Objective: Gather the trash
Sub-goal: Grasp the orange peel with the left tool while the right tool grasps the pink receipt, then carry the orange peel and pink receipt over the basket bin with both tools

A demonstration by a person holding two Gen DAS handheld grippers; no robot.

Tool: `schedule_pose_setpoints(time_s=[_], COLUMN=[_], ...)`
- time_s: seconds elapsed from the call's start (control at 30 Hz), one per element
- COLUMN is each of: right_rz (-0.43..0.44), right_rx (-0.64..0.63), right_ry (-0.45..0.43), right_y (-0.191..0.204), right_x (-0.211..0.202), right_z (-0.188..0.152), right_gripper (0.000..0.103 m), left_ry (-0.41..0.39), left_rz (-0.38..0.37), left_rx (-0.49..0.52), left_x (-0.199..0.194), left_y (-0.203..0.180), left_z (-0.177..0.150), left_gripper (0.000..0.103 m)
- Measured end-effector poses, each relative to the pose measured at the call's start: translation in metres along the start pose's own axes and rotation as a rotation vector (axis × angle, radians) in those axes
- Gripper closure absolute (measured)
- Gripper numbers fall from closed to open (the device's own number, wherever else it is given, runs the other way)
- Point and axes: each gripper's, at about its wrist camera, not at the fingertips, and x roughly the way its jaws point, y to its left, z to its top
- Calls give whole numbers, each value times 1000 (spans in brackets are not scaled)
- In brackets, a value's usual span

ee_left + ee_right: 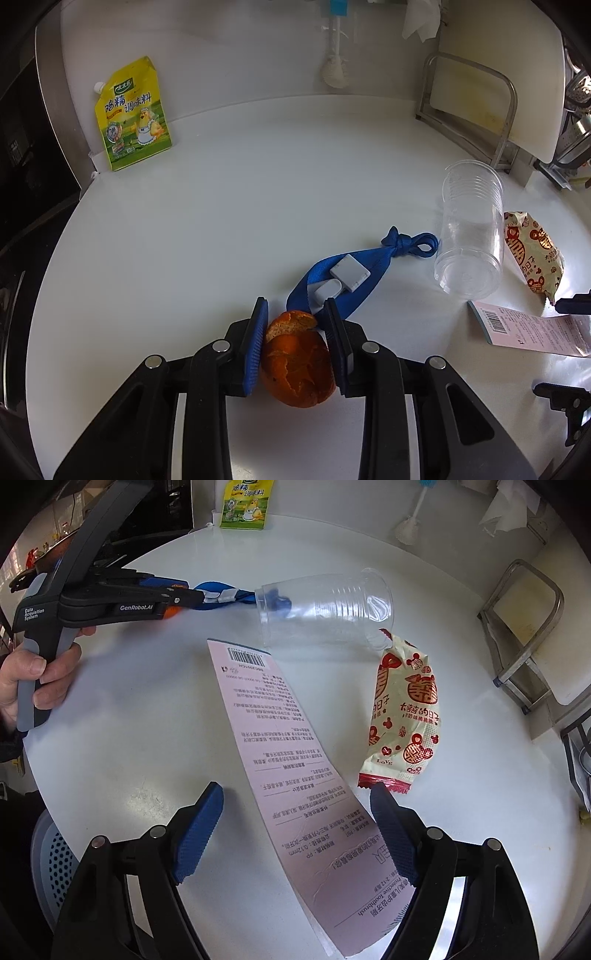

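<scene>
My left gripper (295, 310) is shut on an orange peel (297, 365), gripped between its blue pads on the white table (184, 240). A blue strap with a grey clip (347, 275) lies just beyond it. A clear plastic cup (471, 229) lies on its side to the right, next to a red-and-cream snack wrapper (533, 251). My right gripper (295, 794) is open, its fingers either side of a pink toothbrush package (295, 768). The wrapper (404, 716) and cup (325, 605) lie beyond it.
A yellow seasoning pouch (133, 114) leans at the back left wall. A metal rack with a white cutting board (491, 99) stands back right. A white brush (334, 70) hangs on the wall. A perforated blue bin (55, 864) sits below the table edge.
</scene>
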Motion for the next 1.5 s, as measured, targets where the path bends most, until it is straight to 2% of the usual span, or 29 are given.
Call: schedule_pose_setpoints(time_s=[0.1,0.13,0.17,0.27,0.37,0.53,0.63,0.73,0.8,0.9,1.07,1.33,1.5], right_rz=[-12,-9,-10,7,3,-26,-65,-100,-124,-152,-143,-216,-219], right_rx=[-1,-2,3,34,78,223,305,371,409,472,611,707,779], right_ry=[-14,-23,-23,-24,-34,-92,-123,-150,-160,-187,-257,-306,-337], right_y=[5,7,8,8,11,16,23,30,35,42,60,107,136], right_x=[1,1,1,2,-1,-9,-15,-25,-31,-42,-55,-63,-73], right_z=[4,5,6,6,2,-9,-16,-24,-29,-36,-56,-82,-100], right_gripper=[29,38,43,49,50,51,51,51,51,51,51,51,51], left_ry=[0,0,0,0,-2,-24,-57,-60,-53,-67,-85,-148,-165], left_rz=[0,0,0,-4,-12,-22,-23,-68,-111,-127,-158,-175,-207], left_rx=[1,0,0,-3,-9,-11,20,30,20,17,31,76,97], left_x=[0,0,0,-1,-1,-8,-17,-24,-29,-39,-59,-108,-135], left_y=[0,0,0,0,1,0,-7,-8,-3,5,11,10,7], left_z=[0,0,0,0,1,-1,-4,-10,-13,-21,-36,-58,-83], left_gripper=[72,72,72,72,73,81,88,90,91,92,92,92,92])
